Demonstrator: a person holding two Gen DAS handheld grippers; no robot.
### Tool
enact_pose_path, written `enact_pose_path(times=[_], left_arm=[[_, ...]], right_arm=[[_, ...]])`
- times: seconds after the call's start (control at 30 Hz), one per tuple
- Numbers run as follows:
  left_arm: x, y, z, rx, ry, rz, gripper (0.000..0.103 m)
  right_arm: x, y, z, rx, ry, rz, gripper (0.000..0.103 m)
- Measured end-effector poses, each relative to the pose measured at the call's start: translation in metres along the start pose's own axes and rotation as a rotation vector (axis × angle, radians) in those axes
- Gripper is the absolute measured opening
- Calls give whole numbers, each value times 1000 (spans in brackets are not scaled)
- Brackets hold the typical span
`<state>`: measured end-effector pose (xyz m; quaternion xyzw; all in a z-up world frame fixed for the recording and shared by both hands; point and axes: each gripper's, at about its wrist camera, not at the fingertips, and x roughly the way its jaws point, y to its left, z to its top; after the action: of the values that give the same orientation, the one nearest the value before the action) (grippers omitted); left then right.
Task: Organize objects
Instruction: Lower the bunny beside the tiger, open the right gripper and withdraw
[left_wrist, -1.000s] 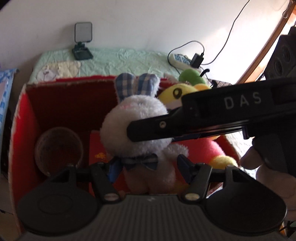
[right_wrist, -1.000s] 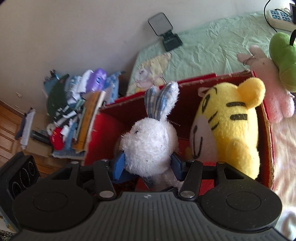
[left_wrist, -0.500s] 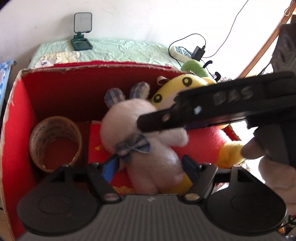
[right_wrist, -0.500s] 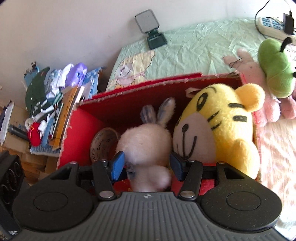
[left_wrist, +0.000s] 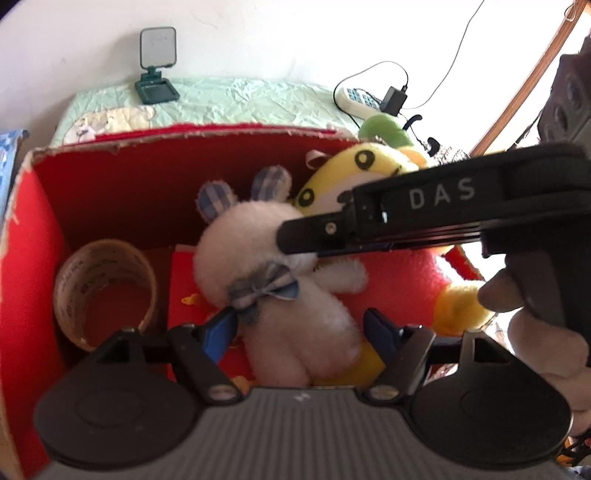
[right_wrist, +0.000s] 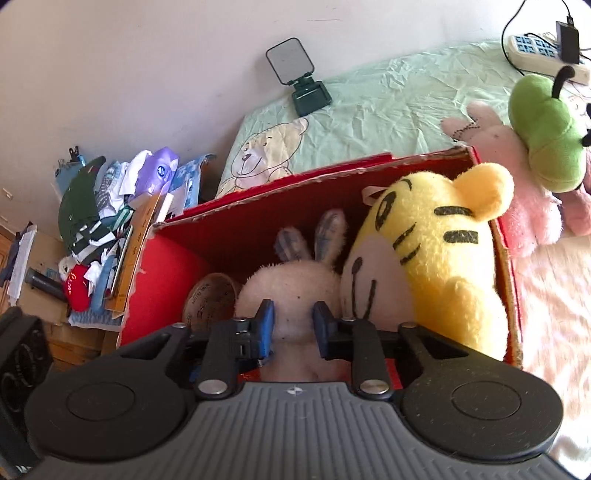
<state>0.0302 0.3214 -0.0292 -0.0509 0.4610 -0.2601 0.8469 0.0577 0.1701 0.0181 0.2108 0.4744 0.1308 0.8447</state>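
A white bunny plush (left_wrist: 291, 295) with checked ears and a blue bow lies inside the red cardboard box (left_wrist: 184, 134), leaning on a yellow tiger plush (right_wrist: 436, 258). My left gripper (left_wrist: 301, 326) stands open, its fingers on either side of the bunny's body and the right one clear of it. My right gripper (right_wrist: 293, 325) is closing, and its blue pads pinch the fur at the back of the bunny's head (right_wrist: 295, 288). In the left wrist view it reaches in from the right, held by a hand (left_wrist: 535, 332).
A roll of brown tape (left_wrist: 103, 291) stands in the box's left corner. Behind the box on the green bedsheet are a small stand mirror (right_wrist: 299, 74), a power strip (left_wrist: 356, 98), a green plush (right_wrist: 546, 129) and a pink plush (right_wrist: 517, 184). Clutter (right_wrist: 110, 221) is piled left of the box.
The bunny has come down from upright above the box to lying inside it. My left jaws have spread away from its body, and my right jaws have narrowed on its head.
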Motion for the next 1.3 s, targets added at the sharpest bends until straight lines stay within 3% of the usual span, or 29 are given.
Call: enact_pose_path(times=[0.33, 0.6, 0.77, 0.93, 1.3], left_arm=[[-5, -6, 5, -10, 16, 91, 78], [-6, -19, 7, 7, 21, 183, 81], [-11, -33, 9, 48, 12, 277, 86], [-16, -43, 10, 61, -1, 313, 87], [-24, -62, 11, 27, -32, 434, 87]], right_arm=[[-5, -3, -8, -24, -23, 7, 25], [-24, -7, -19, 0, -73, 83, 30], [-40, -13, -26, 22, -111, 114, 31], [-52, -19, -30, 35, -134, 132, 31], [-72, -43, -33, 29, -145, 216, 31]])
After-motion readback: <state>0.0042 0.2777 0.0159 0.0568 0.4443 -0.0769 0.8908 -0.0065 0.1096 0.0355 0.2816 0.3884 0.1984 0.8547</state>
